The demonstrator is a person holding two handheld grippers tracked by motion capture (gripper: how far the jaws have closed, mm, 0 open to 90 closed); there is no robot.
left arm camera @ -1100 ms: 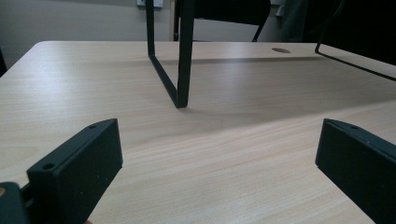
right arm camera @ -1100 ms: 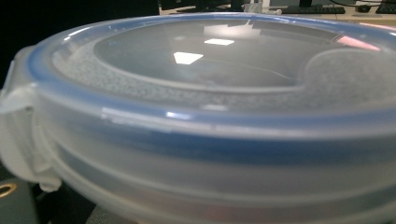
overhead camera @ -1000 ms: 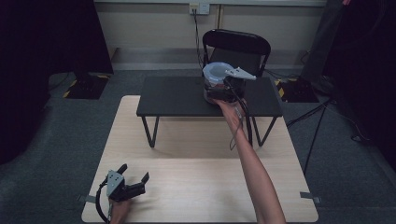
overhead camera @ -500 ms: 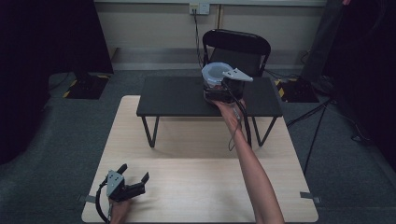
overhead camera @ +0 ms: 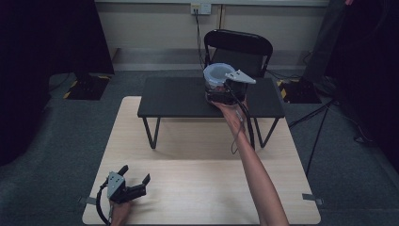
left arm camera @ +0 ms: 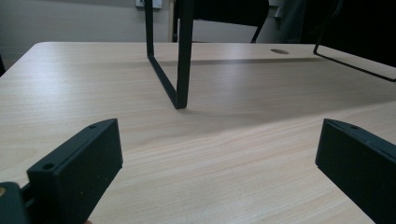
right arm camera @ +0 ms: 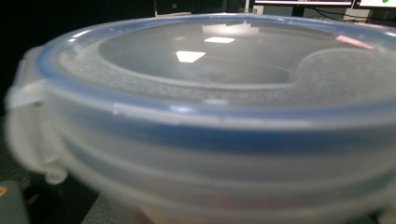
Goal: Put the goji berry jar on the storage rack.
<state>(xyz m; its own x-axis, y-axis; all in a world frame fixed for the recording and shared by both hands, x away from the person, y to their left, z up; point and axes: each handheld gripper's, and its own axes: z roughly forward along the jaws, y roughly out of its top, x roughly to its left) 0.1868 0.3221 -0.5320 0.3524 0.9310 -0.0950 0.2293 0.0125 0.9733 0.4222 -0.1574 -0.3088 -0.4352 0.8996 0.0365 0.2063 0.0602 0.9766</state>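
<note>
Your right gripper (overhead camera: 225, 92) is at the tub (overhead camera: 215, 77), which sits on the black bench (overhead camera: 179, 96) near its far edge, right of centre. In the right gripper view the tub (right arm camera: 210, 116) is pressed up close: clear wall, blue-rimmed lid, a lid clip at the left. Jaws aren't visible there, and from the high view the gripper body hides them, so can't tell if they're clamped on the tub or just against it.

Your left gripper (overhead camera: 134, 188) rests on the table (overhead camera: 197, 188) near the front-left corner, well apart from the tub. Left jaws are spread wide w/ nothing between them; the left gripper view looks through the gap to a bench leg (left arm camera: 180, 56) and bare wood.

Step in hand, as I read it: taking hold of the tub w/ the right, or just set against it. Lid looks seated, clip down.

Next move needs:
- Confirm grip first. The wall is smooth and rounded, so it could slip or twist if you pinch too near the rim.
- If lifting, go straight up off the bench and keep it level; contents look dark, can't tell what they are.
- Your arm is at full reach, so move slowly.
- If the lid is coming off, bring the tub to the table's near side so the left can help.
</note>
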